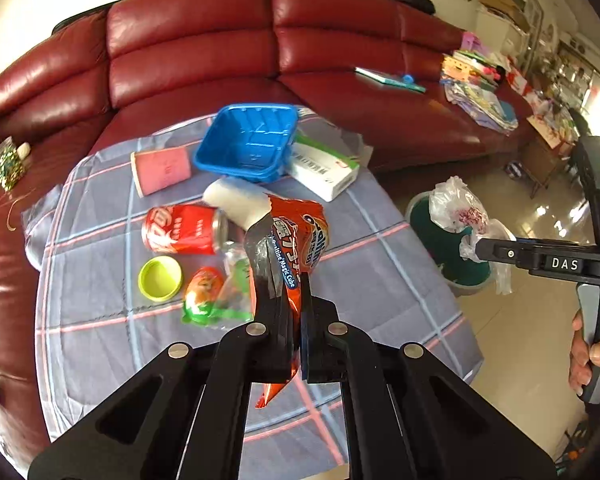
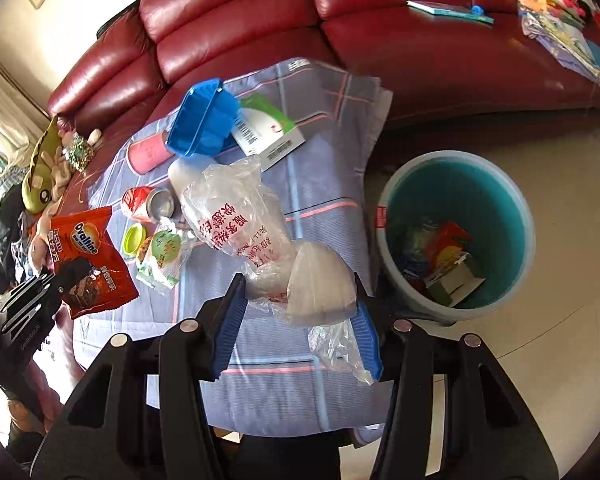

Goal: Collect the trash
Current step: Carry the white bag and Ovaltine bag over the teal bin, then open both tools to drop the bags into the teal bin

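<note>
Left wrist view: the left gripper (image 1: 296,304) is clamped on an orange Ovaltine wrapper (image 1: 296,240), its jaws closed tight on the lower edge so the packet stands up and curls over above the checked tablecloth (image 1: 380,248). Litter not yet collected lies across the cloth: a red soda can (image 1: 180,230) on its side at nine o'clock of the wrapper, a lime-green lid (image 1: 160,280) and a green-and-orange snack packet (image 1: 208,292) at about eight o'clock, a white bottle (image 1: 236,200) at eleven, and beyond it a blue plastic tray (image 1: 248,144), a pink cup (image 1: 162,170) and a white-and-green box (image 1: 324,172). At three o'clock the right gripper (image 1: 476,246) holds a clear plastic bag (image 1: 460,204) out over the teal bin (image 1: 444,240), apparently ready to drop it.

Right wrist view: the right gripper (image 2: 300,300) is closed on the clear plastic bag (image 2: 260,240), blue pads pressing a bulky white wad inside it; the printed film fans upward toward twelve o'clock. The teal bin (image 2: 384,248), standing on the floor just beside the table at two o'clock, already contains a box and bright wrappers. At nine o'clock the left gripper (image 2: 56,280) pinches the Ovaltine wrapper (image 2: 88,256) above the table's edge. A red leather sofa (image 2: 260,20) curves behind. Judging by the load in each tool, both pieces look bound for the bin, with much of the table's trash left to gather.
</note>
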`<control>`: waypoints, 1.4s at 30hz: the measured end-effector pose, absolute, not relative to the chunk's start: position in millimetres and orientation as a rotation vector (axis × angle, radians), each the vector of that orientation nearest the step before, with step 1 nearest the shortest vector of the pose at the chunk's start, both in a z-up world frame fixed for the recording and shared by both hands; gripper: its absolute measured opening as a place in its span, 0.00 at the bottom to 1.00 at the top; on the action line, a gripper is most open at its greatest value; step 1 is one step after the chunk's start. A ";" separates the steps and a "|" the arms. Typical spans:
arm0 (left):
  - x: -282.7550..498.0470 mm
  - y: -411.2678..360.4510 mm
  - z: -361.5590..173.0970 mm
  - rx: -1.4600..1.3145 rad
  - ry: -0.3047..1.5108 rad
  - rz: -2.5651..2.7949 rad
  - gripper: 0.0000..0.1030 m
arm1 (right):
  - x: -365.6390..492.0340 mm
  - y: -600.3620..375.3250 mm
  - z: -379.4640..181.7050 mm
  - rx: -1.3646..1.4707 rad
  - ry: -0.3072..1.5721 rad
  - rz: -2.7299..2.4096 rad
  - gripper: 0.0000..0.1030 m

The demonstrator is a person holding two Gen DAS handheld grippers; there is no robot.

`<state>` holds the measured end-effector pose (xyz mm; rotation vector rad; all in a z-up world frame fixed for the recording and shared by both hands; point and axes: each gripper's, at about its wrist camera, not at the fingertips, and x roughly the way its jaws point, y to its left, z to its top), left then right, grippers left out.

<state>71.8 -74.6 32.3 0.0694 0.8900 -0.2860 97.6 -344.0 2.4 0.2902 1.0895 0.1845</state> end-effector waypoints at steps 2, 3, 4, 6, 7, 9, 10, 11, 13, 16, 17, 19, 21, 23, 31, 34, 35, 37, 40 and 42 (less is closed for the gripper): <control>79.7 -100.5 33.3 0.097 0.886 -0.330 0.03 | 98.0 -365.2 5.3 0.311 1.074 0.149 0.47; 83.9 -114.0 33.2 0.110 0.885 -0.351 0.03 | 98.2 -377.6 6.2 0.322 1.066 0.128 0.47; 88.6 -127.3 32.3 0.118 0.887 -0.375 0.03 | 98.6 -389.8 6.8 0.333 1.060 0.108 0.47; 97.1 -152.5 28.6 0.129 0.895 -0.418 0.03 | 99.5 -411.7 6.6 0.352 1.051 0.073 0.47; 100.9 -164.0 25.7 0.135 0.900 -0.438 0.03 | 100.1 -422.7 5.7 0.362 1.047 0.055 0.47; 112.0 -190.9 18.6 0.142 0.921 -0.476 0.03 | 101.3 -443.3 2.2 0.388 1.044 0.025 0.47; 117.1 -202.4 14.8 0.144 0.930 -0.494 0.03 | 102.4 -453.5 -0.1 0.401 1.043 0.009 0.47; 122.9 -215.1 10.1 0.150 0.939 -0.511 0.03 | 103.5 -463.5 -2.8 0.413 1.043 -0.006 0.47; 134.0 -240.5 -0.3 0.169 0.960 -0.535 0.03 | 105.7 -483.8 -11.1 0.443 1.047 -0.035 0.47; 149.6 -275.1 -17.9 0.196 0.995 -0.568 0.03 | 110.2 -506.7 -24.4 0.467 1.062 -0.070 0.47; 154.7 -284.7 -22.6 0.204 1.006 -0.577 0.03 | 111.3 -511.8 -28.6 0.473 1.070 -0.077 0.47; 162.0 -304.1 -34.4 0.218 1.027 -0.602 0.03 | 115.7 -522.9 -39.4 0.486 1.090 -0.092 0.47; 168.8 -322.0 -46.1 0.228 1.049 -0.620 0.03 | 119.0 -532.5 -48.5 0.505 1.103 -0.103 0.47; 176.1 -337.8 -58.5 0.232 1.075 -0.638 0.03 | 123.0 -540.6 -56.8 0.524 1.115 -0.114 0.48; 195.0 -374.4 -97.9 0.240 1.140 -0.670 0.04 | 139.7 -558.2 -70.0 0.532 1.135 -0.139 0.48; 199.4 -377.0 -108.2 0.237 1.166 -0.661 0.05 | 144.1 -561.4 -73.7 0.529 1.146 -0.144 0.48; 201.3 -377.7 -111.4 0.234 1.180 -0.663 0.12 | 145.3 -561.3 -74.1 0.528 1.148 -0.144 0.48; 203.9 -378.4 -115.2 0.244 1.188 -0.645 0.47 | 147.1 -561.0 -75.6 0.525 1.155 -0.143 0.48; 200.7 -375.0 -113.4 0.264 1.131 -0.606 0.75 | 151.2 -560.3 -78.1 0.525 1.160 -0.140 0.49; 200.4 -371.9 -112.0 0.267 1.126 -0.599 0.89 | 153.7 -559.6 -79.7 0.521 1.163 -0.138 0.49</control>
